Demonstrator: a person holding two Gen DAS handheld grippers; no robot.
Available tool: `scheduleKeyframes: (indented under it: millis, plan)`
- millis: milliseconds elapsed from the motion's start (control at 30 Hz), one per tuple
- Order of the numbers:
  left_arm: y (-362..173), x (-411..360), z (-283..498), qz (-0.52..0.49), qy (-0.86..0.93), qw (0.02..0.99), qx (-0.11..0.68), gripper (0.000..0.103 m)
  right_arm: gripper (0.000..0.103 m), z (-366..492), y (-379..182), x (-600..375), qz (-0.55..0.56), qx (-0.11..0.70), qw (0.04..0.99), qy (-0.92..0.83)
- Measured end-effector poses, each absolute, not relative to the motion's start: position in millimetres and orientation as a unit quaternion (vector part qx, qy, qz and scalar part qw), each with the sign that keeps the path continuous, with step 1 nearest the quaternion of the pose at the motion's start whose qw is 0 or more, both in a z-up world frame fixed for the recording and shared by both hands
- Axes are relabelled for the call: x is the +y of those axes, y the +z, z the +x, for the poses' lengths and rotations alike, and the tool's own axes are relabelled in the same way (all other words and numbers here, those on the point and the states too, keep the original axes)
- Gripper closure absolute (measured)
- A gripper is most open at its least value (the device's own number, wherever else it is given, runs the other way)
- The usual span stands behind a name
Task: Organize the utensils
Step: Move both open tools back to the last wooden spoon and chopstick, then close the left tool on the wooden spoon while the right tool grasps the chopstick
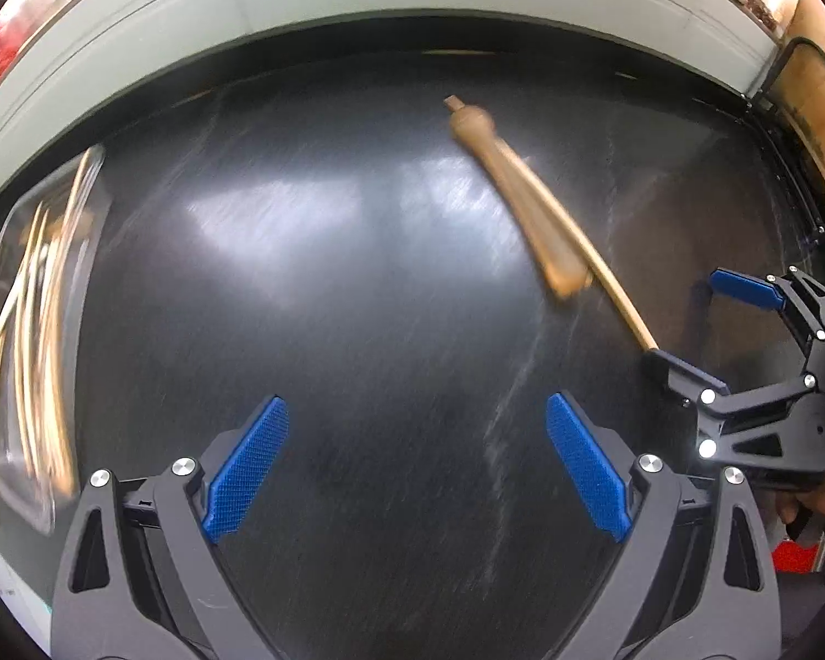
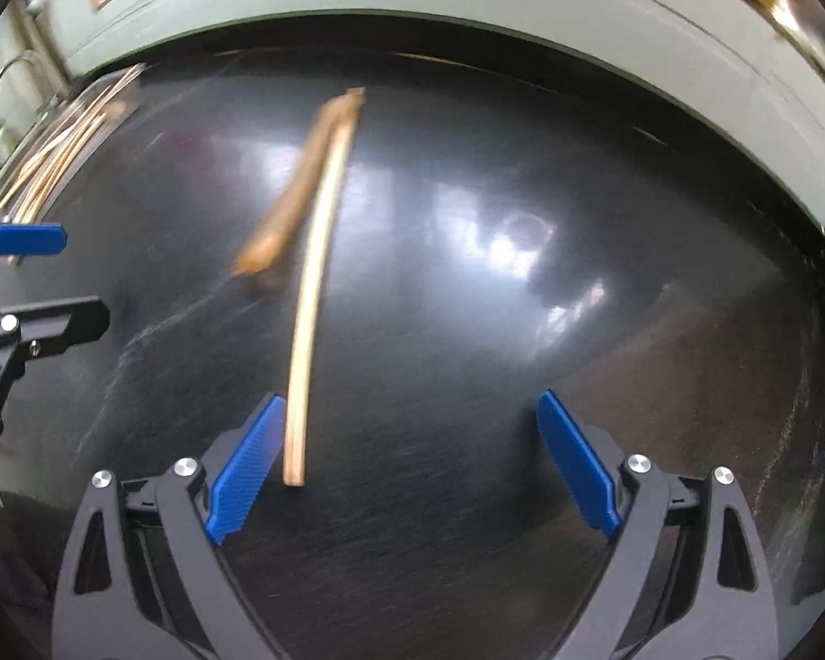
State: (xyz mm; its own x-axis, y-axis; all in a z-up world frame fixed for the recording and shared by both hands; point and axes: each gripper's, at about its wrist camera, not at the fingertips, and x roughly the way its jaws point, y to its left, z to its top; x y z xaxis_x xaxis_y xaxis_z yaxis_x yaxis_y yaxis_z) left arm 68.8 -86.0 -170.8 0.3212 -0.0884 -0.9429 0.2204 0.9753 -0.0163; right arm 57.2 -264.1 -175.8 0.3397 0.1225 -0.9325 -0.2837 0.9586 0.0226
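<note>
wooden chopstick (image 2: 309,297) lay on the dark countertop (image 2: 467,385) beside a brown utensil (image 2: 297,192), its near end just inside the spread right gripper (image 2: 410,459), seemingly lined up for pinching, while the left gripper (image 1: 415,467) hovered spread and empty, near the glass tray (image 1: 22,330) of sticks.

Both wrist cams look down-forward, close over the black counter (image 1: 357,302); right cam sits right of left; both share the wooden utensils (image 2: 308,275) mid-counter.
</note>
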Motion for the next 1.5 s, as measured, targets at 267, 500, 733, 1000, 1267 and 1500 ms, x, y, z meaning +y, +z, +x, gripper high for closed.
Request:
scheduleKeyframes:
  millis: [267, 500, 733, 1000, 1267, 1500]
  plan:
    - [-179, -127, 123, 0.033, -0.117, 0.803, 0.583, 0.010, 0.014, 78, -180, -299, -0.077, 0.563, 0.813, 0.129]
    - [-198, -148, 155, 0.034, -0.090, 0.795, 0.599, 0.010, 0.014, 81, -181, -301, -0.079, 0.563, 0.810, 0.145]
    - [-204, -141, 170, 0.050, -0.052, 0.814, 0.577, 0.005, 0.014, 94, -182, -294, -0.088, 0.551, 0.814, 0.164]
    - [-203, -125, 170, 0.045, -0.067, 0.816, 0.573, 0.005, 0.013, 127, -185, -270, -0.096, 0.537, 0.817, 0.185]
    - [-199, -116, 163, 0.032, -0.052, 0.824, 0.564, 0.013, 0.079, 122, -175, -249, -0.117, 0.518, 0.817, 0.223]
    - [-188, -116, 153, 0.025, -0.057, 0.831, 0.552, 0.092, 0.094, 111, -172, -242, -0.106, 0.526, 0.811, 0.235]
